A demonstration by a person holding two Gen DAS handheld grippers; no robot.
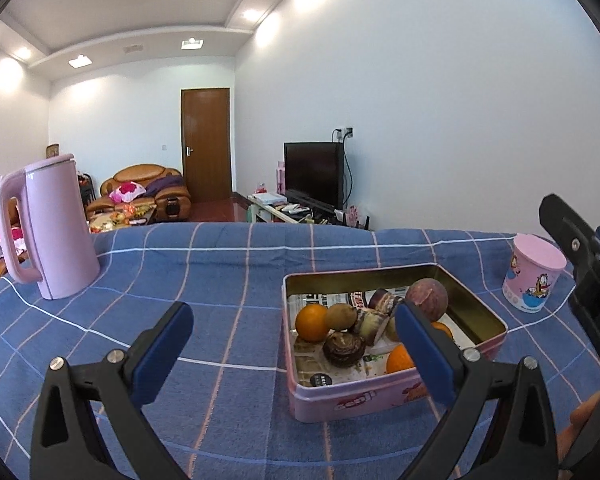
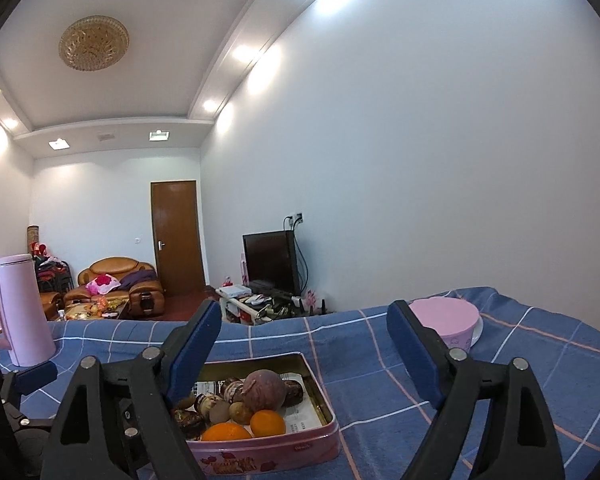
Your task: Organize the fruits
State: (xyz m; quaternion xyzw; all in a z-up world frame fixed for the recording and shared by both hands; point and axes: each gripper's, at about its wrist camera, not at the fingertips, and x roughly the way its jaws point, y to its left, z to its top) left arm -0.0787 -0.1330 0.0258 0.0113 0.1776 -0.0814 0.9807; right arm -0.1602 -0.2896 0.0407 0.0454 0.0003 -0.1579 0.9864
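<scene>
An open pink tin (image 1: 352, 400) sits on the blue checked tablecloth, lined with printed paper. It holds two oranges (image 1: 311, 322), a large purple round fruit (image 1: 426, 298), a brown fruit (image 1: 340, 316) and several dark wrapped pieces. My left gripper (image 1: 292, 346) is open and empty, low in front of the tin's left side. In the right wrist view the tin (image 2: 260, 456) lies just ahead and below, with the purple fruit (image 2: 263, 390) and oranges (image 2: 267, 423) visible. My right gripper (image 2: 304, 348) hovers above it, open wide, nothing between its pads.
A tall pink kettle (image 1: 48, 224) stands at the table's left. A pink cartoon cup (image 1: 536, 276) stands at the right, also seen as the pink cup (image 2: 448, 320) behind the right finger. The table's far edge (image 1: 300, 226) faces a living room.
</scene>
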